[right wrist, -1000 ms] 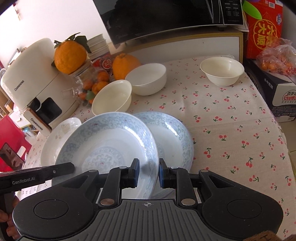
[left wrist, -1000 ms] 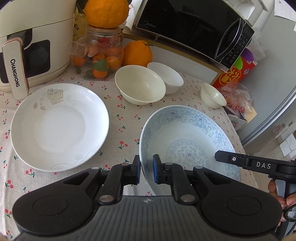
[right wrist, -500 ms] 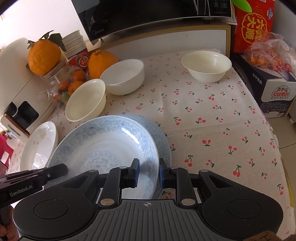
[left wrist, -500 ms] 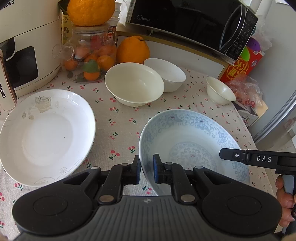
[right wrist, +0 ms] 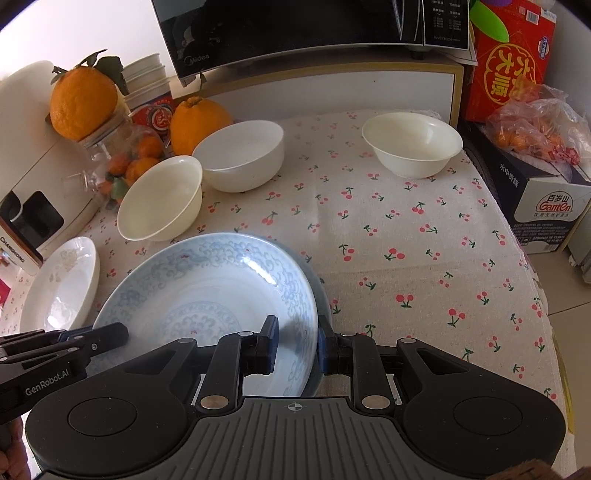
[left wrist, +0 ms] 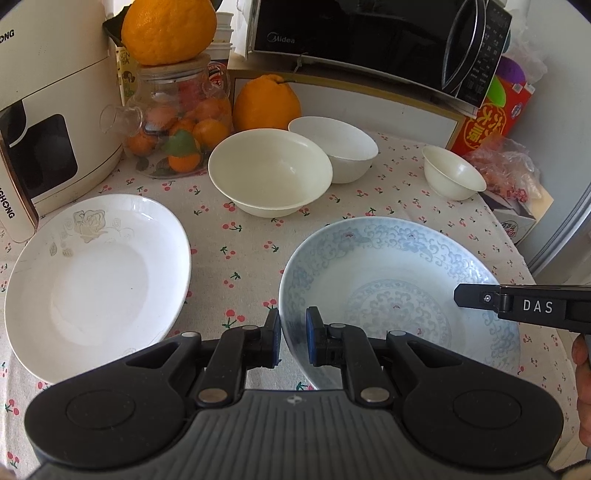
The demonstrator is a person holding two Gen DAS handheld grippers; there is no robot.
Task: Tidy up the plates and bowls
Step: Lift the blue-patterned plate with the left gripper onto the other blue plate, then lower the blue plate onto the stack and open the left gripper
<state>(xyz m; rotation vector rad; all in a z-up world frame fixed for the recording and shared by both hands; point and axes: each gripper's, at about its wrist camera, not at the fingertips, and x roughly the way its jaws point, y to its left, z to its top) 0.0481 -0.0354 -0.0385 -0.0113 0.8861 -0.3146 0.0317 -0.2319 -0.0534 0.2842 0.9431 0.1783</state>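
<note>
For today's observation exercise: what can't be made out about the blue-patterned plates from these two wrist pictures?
- Lower blue plate: right wrist view shows only a sliver of its rim; the upper blue plate covers the rest. Left wrist view hides it entirely.
- Whether the two plates touch: the upper one covers the gap.
- Upper plate's near rim: gripper bodies block it in both views, beyond the left gripper and right gripper.

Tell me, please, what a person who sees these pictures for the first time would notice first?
First, the blue-patterned plate near the front of the table, gripped at opposite rims by the left gripper and the right gripper; a second blue plate shows from underneath it. Next, the big orange on top of the glass jar at the back left, beside three cream bowls.
</note>
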